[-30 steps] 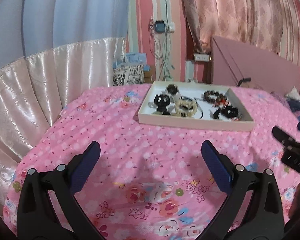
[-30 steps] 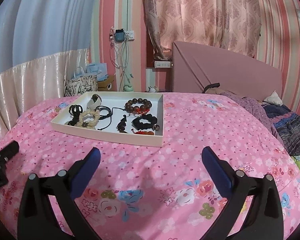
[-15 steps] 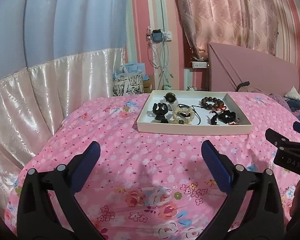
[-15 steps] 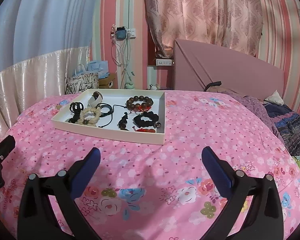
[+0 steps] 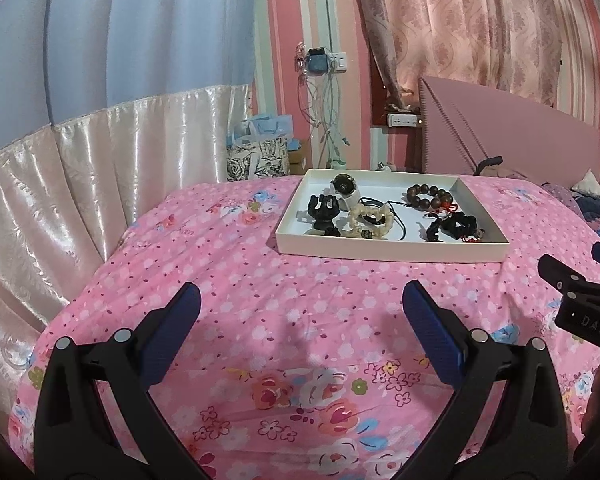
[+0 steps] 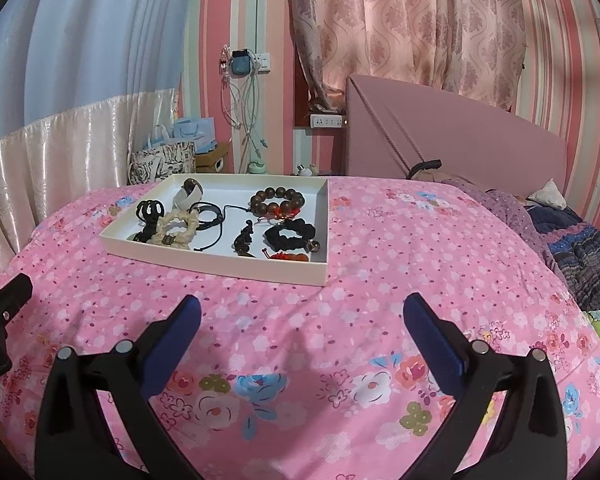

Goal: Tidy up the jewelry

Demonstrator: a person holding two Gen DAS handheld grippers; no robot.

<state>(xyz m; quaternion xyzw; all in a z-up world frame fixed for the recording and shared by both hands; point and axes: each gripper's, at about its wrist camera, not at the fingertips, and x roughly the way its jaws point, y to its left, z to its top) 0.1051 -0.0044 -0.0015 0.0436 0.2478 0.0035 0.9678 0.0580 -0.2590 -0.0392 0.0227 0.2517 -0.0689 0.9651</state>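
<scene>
on pink floral bedspread (image 6: 420, 240): white tray (image 6: 220, 264); striped walls; both grippers' jaws wide, empty.

In the left wrist view, the right gripper (image 5: 580, 300) at three o'clock is cut off by the frame edge, so its jaws cannot be judged there. In the right wrist view, the left gripper (image 6: 0, 320) at nine o'clock is likewise cropped. The tray (image 6: 220, 266) wall hides the near edges of the cream scrunchie (image 6: 176, 232). The small red piece (image 6: 290, 257) is too small to identify.

Bare bedspread (image 6: 300, 292) before cluttered tray (image 6: 220, 266)
</scene>
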